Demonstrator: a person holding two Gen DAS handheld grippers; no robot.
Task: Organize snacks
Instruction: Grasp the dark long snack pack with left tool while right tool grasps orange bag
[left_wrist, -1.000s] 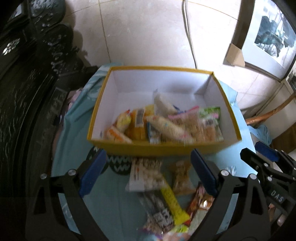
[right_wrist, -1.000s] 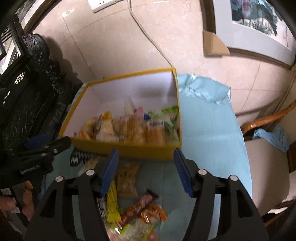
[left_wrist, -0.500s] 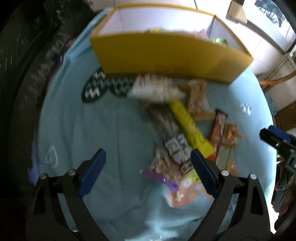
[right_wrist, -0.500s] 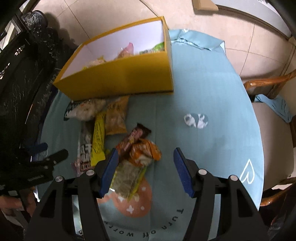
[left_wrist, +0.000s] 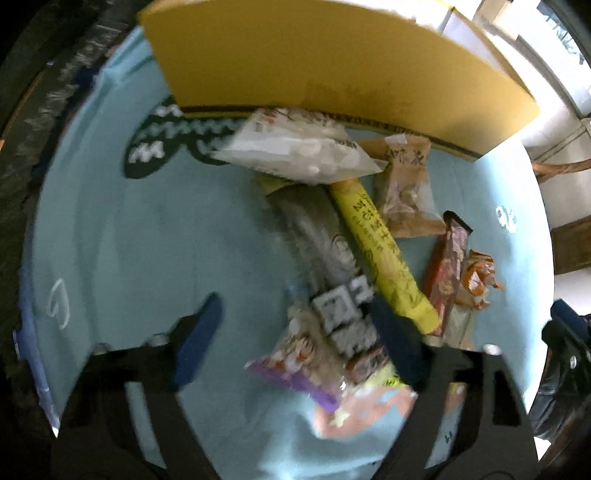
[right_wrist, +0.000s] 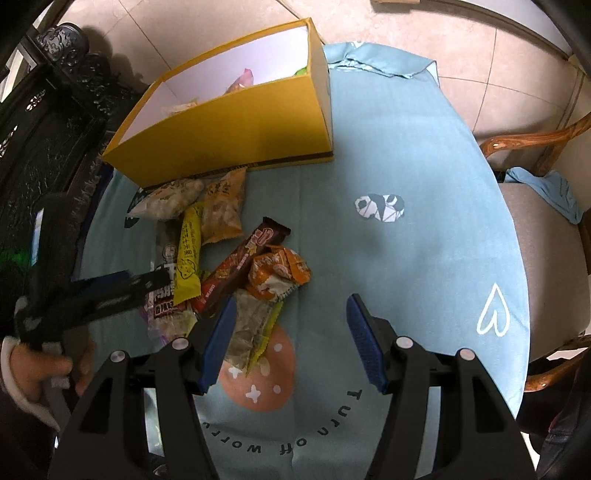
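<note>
A yellow box (right_wrist: 236, 129) with snacks inside stands at the back of the blue tablecloth; it also shows in the left wrist view (left_wrist: 332, 70). Loose snacks lie in front of it: a white bag (left_wrist: 295, 147), a tan packet (left_wrist: 406, 184), a yellow bar (left_wrist: 380, 251), a grey-black packet (left_wrist: 332, 280), a brown bar (right_wrist: 240, 266) and an orange packet (right_wrist: 280, 269). My left gripper (left_wrist: 295, 339) is open, low over the near end of the grey-black packet. My right gripper (right_wrist: 288, 343) is open and empty above a greenish wrapper (right_wrist: 247, 328).
The round table's tablecloth (right_wrist: 406, 258) has a panda print and a heart. A wooden chair (right_wrist: 546, 229) with a blue cloth stands on the right. Dark carved furniture (right_wrist: 44, 129) is on the left. Tiled floor lies beyond.
Both grippers have pulled back from above the box and dropped toward the loose snacks. The left gripper now hangs over the grey-black packet. Both stay open.
</note>
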